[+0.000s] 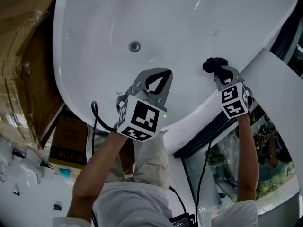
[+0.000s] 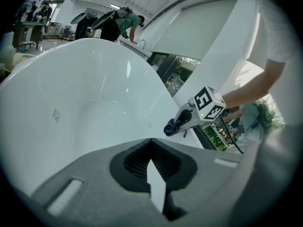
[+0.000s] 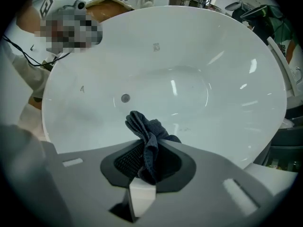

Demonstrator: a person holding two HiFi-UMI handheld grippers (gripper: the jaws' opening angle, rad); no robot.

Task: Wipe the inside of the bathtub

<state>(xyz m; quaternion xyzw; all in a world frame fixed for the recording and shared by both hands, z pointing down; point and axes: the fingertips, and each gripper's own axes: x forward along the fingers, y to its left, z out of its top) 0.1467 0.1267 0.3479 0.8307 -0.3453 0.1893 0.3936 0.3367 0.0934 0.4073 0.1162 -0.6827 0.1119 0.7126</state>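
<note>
Your right tongs (image 3: 144,167) are clamped on a dark cloth (image 3: 147,131). The cloth bunches up out of the tongs' tips and is pinched between the ribbed pads. In the head view it sits at the white tub's (image 1: 180,18) near right side, just inside the rim, on the inner wall. Whether it actually presses on the wall, can't tell.

Your left tongs (image 1: 157,74) are together with nothing between them. They sit over the tub's near wall, left of the right tongs and well apart from them, pointing into the basin.

The drain (image 1: 135,46) is on the tub floor, far of the left tongs and slightly left, well apart from the cloth. The tub's inside looks glossy, with light streaks.

A black cable (image 1: 96,117) hangs from the left tongs outside the near rim. Cardboard (image 1: 21,56) stands left of the tub. A glass panel (image 1: 222,169) with a dark frame lies near right, below your right arm.
</note>
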